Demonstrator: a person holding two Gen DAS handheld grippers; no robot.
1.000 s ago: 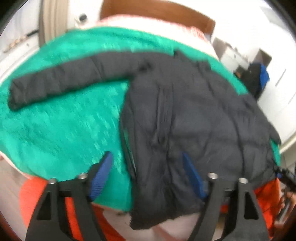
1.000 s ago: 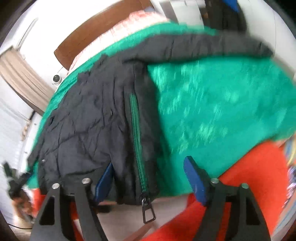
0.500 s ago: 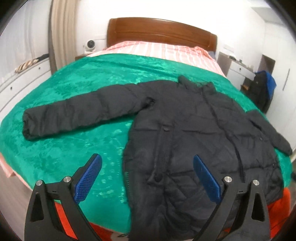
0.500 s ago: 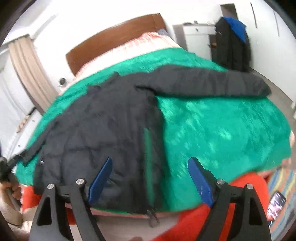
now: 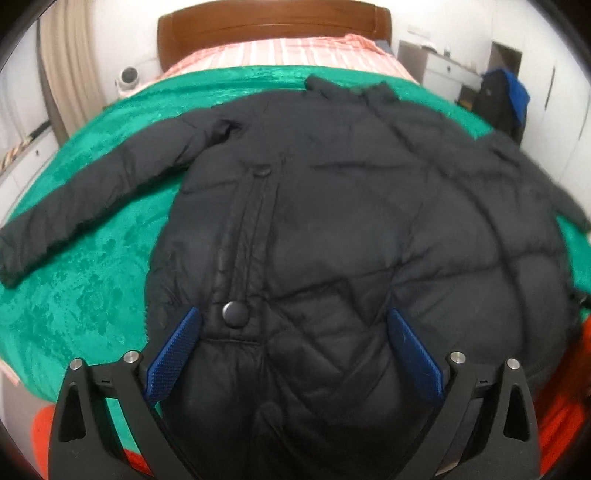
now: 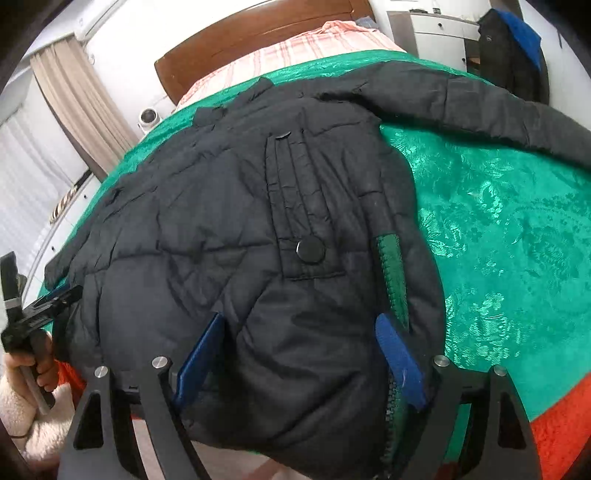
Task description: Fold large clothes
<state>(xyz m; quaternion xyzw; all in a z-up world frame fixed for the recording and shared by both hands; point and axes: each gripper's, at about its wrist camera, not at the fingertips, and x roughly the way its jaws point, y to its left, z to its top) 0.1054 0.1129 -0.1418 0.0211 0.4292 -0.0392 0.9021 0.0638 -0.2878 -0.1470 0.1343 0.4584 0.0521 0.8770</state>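
A: What lies on the bed [image 5: 92, 302]?
B: A black padded jacket [image 5: 332, 229], spread flat on the green cover [image 6: 517, 240], collar toward the wooden headboard [image 5: 273, 26]. Its hem hangs over the near edge of the bed. In the left wrist view one sleeve [image 5: 92, 199] stretches out to the left across the cover; in the right wrist view the other sleeve [image 6: 480, 107] runs to the right.

A: How does the left claw [image 5: 293, 347] stand?
B: Its jaws are spread wide and have just been opening. The blue pads [image 5: 173, 354] straddle the lower jacket near a snap button [image 5: 233, 314], with fabric lying between them, but neither pad presses on it.

A: And the right claw [image 6: 301, 354]?
B: Also released, jaws apart and just opened further. Its pads [image 6: 399, 362] stand on either side of the jacket's lower front, close to the green zipper [image 6: 393, 280]. The right pad lies just beside the zipper edge; whether it touches cannot be told.

A: Is the person visible?
B: In the right wrist view a hand [image 6: 33, 365] at the far left grips the other tool's handle, with a fleecy pale sleeve [image 6: 22, 417] below it.

A: What surrounds the bed?
B: A striped pink sheet [image 5: 288, 48] beyond the cover, a curtain [image 6: 81, 107] at left, and a dark garment [image 6: 513, 51] hanging at right.
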